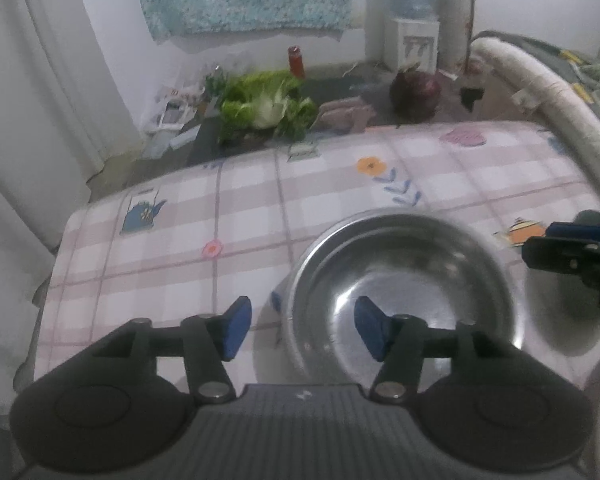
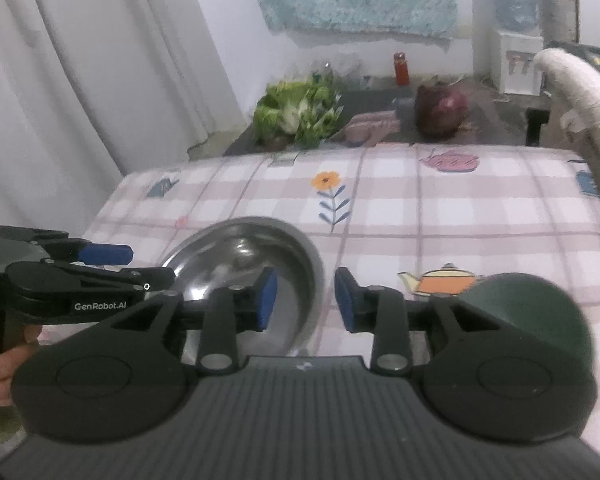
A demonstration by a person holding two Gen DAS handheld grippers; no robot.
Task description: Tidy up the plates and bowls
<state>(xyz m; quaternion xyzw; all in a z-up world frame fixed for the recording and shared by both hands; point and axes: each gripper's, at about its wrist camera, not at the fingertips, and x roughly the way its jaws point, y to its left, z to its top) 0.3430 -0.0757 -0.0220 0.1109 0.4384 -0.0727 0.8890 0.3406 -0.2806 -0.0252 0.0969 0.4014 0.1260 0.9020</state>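
Left gripper jaws apart, w/ nothing held; steel bowl just ahead-right on checked surface. Right gripper partly open, empty, bowl's rim between pads.

Steel bowl sits upright on my checked tablecloth, empty and shiny. Dark green bowl lies to its right.

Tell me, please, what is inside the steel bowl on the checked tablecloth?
The steel bowl looks empty: only its shiny bottom and reflections show. The left gripper fingers hide part of its near inside, and the picture is blurred. What lies beneath the bowl is covered.
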